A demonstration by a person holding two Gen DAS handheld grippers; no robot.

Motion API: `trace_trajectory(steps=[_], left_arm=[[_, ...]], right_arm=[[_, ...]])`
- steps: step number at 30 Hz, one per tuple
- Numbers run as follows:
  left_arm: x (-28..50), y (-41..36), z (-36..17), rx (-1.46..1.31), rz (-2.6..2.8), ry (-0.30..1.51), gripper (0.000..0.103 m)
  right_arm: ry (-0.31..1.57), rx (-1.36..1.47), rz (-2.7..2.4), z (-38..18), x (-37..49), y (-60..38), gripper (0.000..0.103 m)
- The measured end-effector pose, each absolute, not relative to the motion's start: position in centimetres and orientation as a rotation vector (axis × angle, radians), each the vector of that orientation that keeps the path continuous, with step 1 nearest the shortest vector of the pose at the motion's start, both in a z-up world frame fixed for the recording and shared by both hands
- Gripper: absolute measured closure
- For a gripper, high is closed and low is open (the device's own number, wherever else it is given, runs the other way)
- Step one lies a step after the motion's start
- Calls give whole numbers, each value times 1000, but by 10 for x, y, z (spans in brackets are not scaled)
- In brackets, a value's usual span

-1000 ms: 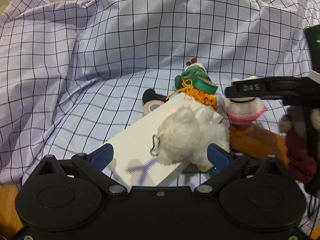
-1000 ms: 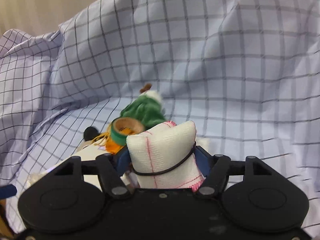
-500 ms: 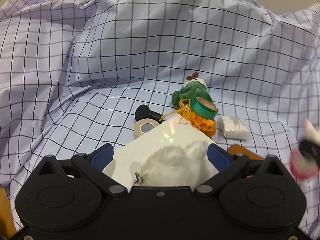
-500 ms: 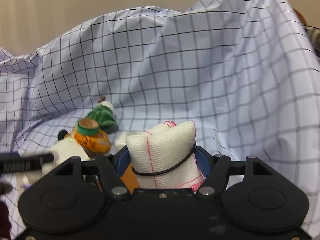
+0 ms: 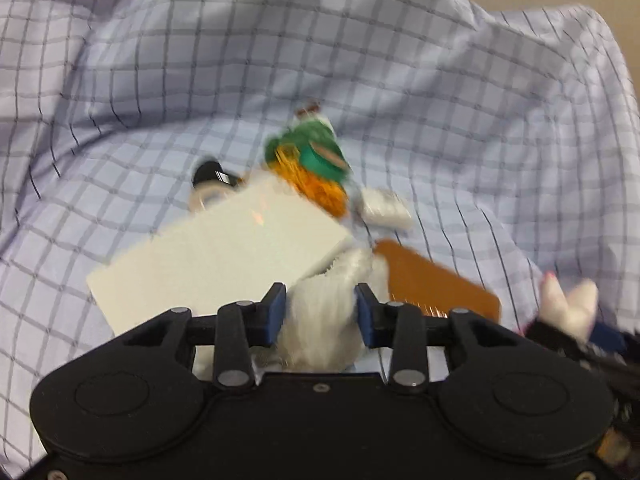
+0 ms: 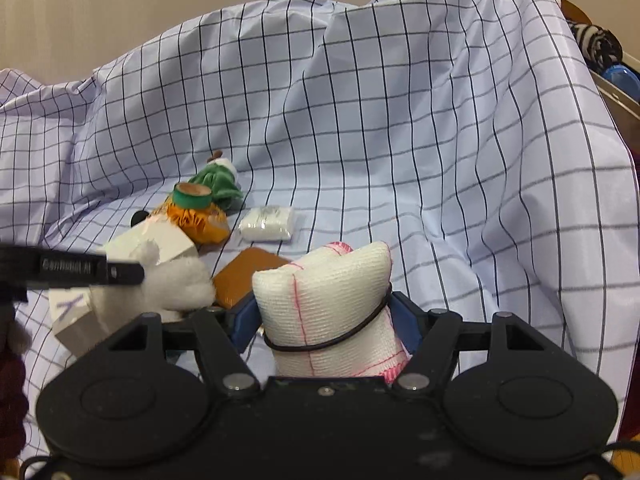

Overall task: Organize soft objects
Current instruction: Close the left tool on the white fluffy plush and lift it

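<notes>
Checked lilac cloth (image 6: 400,120) drapes over everything, beige wall behind it. We see our left gripper (image 5: 320,314) clenched on a fluffy white plush toy (image 5: 324,320), blue pads pressing its sides; the plush sits at the near right corner of a flat white box (image 5: 224,252), touching it. In the right view the same plush (image 6: 176,280) pokes out under the left tool's black finger. Our right gripper (image 6: 324,312) grasps a white gauze roll with pink stitching and a black rubber band (image 6: 324,296), held upright between the pads. On the cloth beyond: an orange frilly bundle with a green tape ring on top (image 6: 198,216), touching a green plush figure (image 6: 218,182); a small white wrapped packet (image 6: 268,222) just beside them; a flat brown card (image 6: 244,276) near the box. Left view is blurred.
</notes>
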State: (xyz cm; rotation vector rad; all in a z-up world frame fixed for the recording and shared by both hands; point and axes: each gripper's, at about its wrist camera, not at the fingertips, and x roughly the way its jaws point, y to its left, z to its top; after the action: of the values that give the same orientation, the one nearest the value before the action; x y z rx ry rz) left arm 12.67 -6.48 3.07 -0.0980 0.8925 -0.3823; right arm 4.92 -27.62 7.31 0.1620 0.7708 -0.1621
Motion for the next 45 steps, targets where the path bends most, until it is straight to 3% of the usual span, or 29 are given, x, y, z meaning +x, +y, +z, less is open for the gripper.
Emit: trace_trajectory(steps=[11, 20, 32, 37, 42, 45], left_arm=[[93, -64, 10, -48, -425, 926, 61], [98, -72, -3, -67, -461, 966, 50], [105, -84, -9, -83, -477, 943, 20], [105, -87, -9, -82, -470, 894, 4], [111, -91, -15, -76, -480, 927, 4], [111, -93, -18, -96, -514, 947, 8]], right_arm=[[864, 27, -281, 45, 42, -270, 35], [830, -44, -293, 30, 50, -268, 31], [817, 54, -268, 20, 58, -291, 15], [819, 111, -292, 15, 61, -300, 15], [822, 128, -295, 8, 63, -306, 15], [811, 141, -274, 8, 62, -307, 22]])
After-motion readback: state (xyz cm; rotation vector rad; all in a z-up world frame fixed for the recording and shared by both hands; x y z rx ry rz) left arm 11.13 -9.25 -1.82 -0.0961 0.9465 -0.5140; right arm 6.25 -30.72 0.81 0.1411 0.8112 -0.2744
